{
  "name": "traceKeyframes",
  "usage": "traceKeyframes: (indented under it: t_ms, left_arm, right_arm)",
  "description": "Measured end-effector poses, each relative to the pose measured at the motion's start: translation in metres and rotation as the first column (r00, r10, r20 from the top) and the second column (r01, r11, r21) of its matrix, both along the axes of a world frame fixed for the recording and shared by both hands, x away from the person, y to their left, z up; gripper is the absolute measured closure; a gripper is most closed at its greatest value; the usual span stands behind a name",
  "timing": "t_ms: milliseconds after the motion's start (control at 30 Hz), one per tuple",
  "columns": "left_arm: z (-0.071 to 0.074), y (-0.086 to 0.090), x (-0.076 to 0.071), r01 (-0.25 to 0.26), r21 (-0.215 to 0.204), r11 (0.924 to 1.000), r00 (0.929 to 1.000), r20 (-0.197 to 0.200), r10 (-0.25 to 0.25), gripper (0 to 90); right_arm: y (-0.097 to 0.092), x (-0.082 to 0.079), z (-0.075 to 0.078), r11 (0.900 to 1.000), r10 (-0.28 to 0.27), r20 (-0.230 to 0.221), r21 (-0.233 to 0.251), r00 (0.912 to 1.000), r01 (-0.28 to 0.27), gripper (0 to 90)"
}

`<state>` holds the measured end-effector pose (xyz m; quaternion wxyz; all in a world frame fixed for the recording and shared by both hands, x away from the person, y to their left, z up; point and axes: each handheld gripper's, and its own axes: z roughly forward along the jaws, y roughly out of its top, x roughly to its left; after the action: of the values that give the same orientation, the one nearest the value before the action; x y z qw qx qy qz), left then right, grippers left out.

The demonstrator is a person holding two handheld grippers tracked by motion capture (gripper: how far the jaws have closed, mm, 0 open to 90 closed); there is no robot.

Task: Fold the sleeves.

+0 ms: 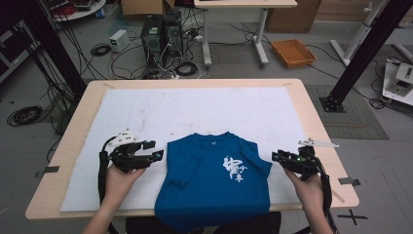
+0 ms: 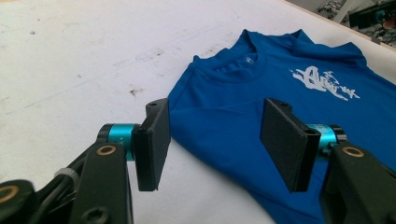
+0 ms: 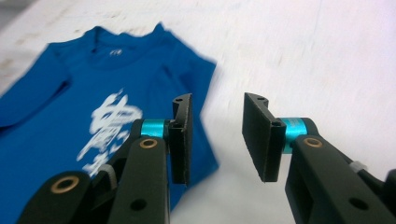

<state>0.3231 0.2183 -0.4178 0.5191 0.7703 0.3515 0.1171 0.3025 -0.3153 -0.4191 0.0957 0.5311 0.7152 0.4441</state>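
A blue T-shirt (image 1: 214, 180) with a white print lies face up at the table's front middle, its sleeves folded in and its hem hanging over the front edge. My left gripper (image 1: 159, 150) is open just off the shirt's left edge; in the left gripper view its pads (image 2: 152, 142) straddle that edge of the T-shirt (image 2: 261, 98) with nothing held. My right gripper (image 1: 275, 157) is open next to the shirt's right edge. In the right gripper view the T-shirt (image 3: 60, 102) lies left of the gripper (image 3: 215, 135), white cloth showing between the jaws.
A white cloth (image 1: 195, 112) covers most of the wooden table (image 1: 316, 122). On the floor beyond the table are computer towers (image 1: 160, 34), tangled cables, a second table's legs and an orange tray (image 1: 293, 52). Black frame posts stand at both sides.
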Motion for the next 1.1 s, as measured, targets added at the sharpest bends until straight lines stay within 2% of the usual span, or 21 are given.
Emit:
traceKeyframes:
  t_ms: [133, 167, 267, 300, 333, 400, 467, 500, 533, 567, 600, 633, 667, 700, 733, 767, 800, 900, 1000, 1067, 1100]
  left_arm:
    - [0.000, -0.003, 0.001, 0.008, 0.005, 1.0000, 1.0000, 0.000, -0.008, 43.0]
    - [0.000, -0.004, 0.001, 0.008, 0.006, 0.9999, 1.0000, -0.002, -0.008, 43.0]
    - [0.000, -0.005, 0.000, 0.007, 0.009, 0.9999, 1.0000, 0.000, -0.007, 43.0]
    - [-0.001, -0.004, 0.001, 0.008, 0.009, 0.9999, 1.0000, 0.001, -0.008, 43.0]
    - [-0.001, -0.004, 0.001, 0.008, 0.009, 0.9999, 1.0000, 0.001, -0.008, 43.0]
    - [-0.001, -0.003, 0.001, 0.006, 0.008, 1.0000, 1.0000, -0.002, -0.006, 43.0]
    - [-0.002, -0.003, 0.002, 0.004, 0.009, 1.0000, 1.0000, -0.003, -0.004, 43.0]
    - [-0.002, -0.004, 0.001, 0.004, 0.012, 0.9999, 1.0000, -0.002, -0.004, 43.0]
    - [-0.002, -0.004, 0.001, 0.004, 0.012, 0.9999, 1.0000, -0.002, -0.004, 43.0]
    - [-0.002, -0.004, 0.001, 0.007, 0.014, 0.9999, 1.0000, -0.004, -0.007, 42.9]
    - [-0.002, -0.004, 0.001, 0.008, 0.015, 0.9999, 1.0000, -0.003, -0.008, 42.9]
    - [-0.002, -0.005, 0.001, 0.010, 0.016, 0.9998, 1.0000, -0.001, -0.010, 43.0]
    - [-0.002, -0.005, 0.001, 0.009, 0.014, 0.9999, 1.0000, -0.001, -0.009, 43.0]
    - [-0.002, -0.005, 0.001, 0.009, 0.015, 0.9999, 1.0000, -0.004, -0.009, 43.0]
    - [-0.002, -0.005, 0.001, 0.009, 0.015, 0.9999, 1.0000, -0.004, -0.009, 43.0]
    - [-0.002, -0.005, 0.001, 0.009, 0.016, 0.9998, 1.0000, -0.004, -0.009, 43.0]
    - [-0.002, -0.006, 0.001, 0.009, 0.016, 0.9998, 1.0000, -0.004, -0.009, 43.0]
    - [-0.002, -0.006, 0.001, 0.009, 0.016, 0.9998, 1.0000, -0.003, -0.009, 43.0]
    - [-0.003, -0.006, 0.001, 0.010, 0.018, 0.9998, 0.9999, -0.003, -0.010, 43.0]
    - [-0.003, -0.006, 0.001, 0.011, 0.019, 0.9998, 0.9999, -0.002, -0.010, 43.0]
    - [-0.003, -0.006, 0.001, 0.008, 0.017, 0.9998, 1.0000, -0.003, -0.008, 43.0]
  right_arm:
    - [0.002, -0.003, -0.013, 0.9996, 0.011, -0.061, 0.029, 0.9981, -0.009, 63.0]
    - [0.005, -0.001, -0.020, 0.9991, 0.022, -0.089, 0.037, 0.9958, -0.018, 67.0]
    - [0.010, -0.001, -0.023, 0.9985, 0.048, -0.091, 0.030, 0.9947, -0.046, 77.4]
    - [0.016, -0.004, -0.020, 0.9965, 0.083, -0.043, 0.004, 0.9956, -0.083, 85.4]
    - [0.016, -0.004, -0.020, 0.9965, 0.083, -0.043, 0.004, 0.9956, -0.083, 85.4]
    - [0.023, -0.008, -0.012, 0.9928, 0.118, 0.012, -0.019, 0.9929, -0.118, 87.3]
    - [0.033, -0.014, -0.005, 0.9844, 0.173, 0.075, -0.046, 0.9821, -0.170, 87.5]
    - [0.045, -0.018, -0.002, 0.9690, 0.239, 0.105, -0.089, 0.9653, -0.230, 87.4]
    - [0.045, -0.018, -0.002, 0.9690, 0.239, 0.105, -0.089, 0.9653, -0.230, 87.4]
    - [0.058, -0.023, -0.001, 0.9471, 0.303, 0.120, -0.148, 0.9454, -0.285, 87.4]
    - [0.058, -0.023, -0.001, 0.9471, 0.303, 0.120, -0.148, 0.9454, -0.285, 87.4]
    - [0.065, -0.025, -0.001, 0.9296, 0.345, 0.124, -0.181, 0.9302, -0.321, 87.3]
    - [0.078, -0.029, -0.001, 0.8932, 0.418, 0.126, -0.238, 0.8997, -0.381, 87.2]
    - [0.083, -0.031, -0.002, 0.8726, 0.456, 0.120, -0.254, 0.8816, -0.417, 86.7]
    - [0.083, -0.031, -0.002, 0.8726, 0.456, 0.120, -0.254, 0.8816, -0.417, 86.7]
    - [0.088, -0.032, -0.003, 0.8525, 0.490, 0.119, -0.273, 0.8638, -0.446, 86.6]
    - [0.094, -0.035, -0.004, 0.8245, 0.532, 0.112, -0.295, 0.8394, -0.483, 86.0]
    - [0.099, -0.036, -0.006, 0.7914, 0.581, 0.098, -0.301, 0.8082, -0.532, 77.3]
    - [0.097, -0.037, -0.005, 0.7883, 0.590, 0.115, -0.295, 0.7991, -0.540, 72.1]
    - [0.093, -0.036, -0.002, 0.8066, 0.568, 0.139, -0.292, 0.8114, -0.514, 70.1]
    - [0.090, -0.036, 0.000, 0.8264, 0.540, 0.153, -0.284, 0.8278, -0.486, 70.1]
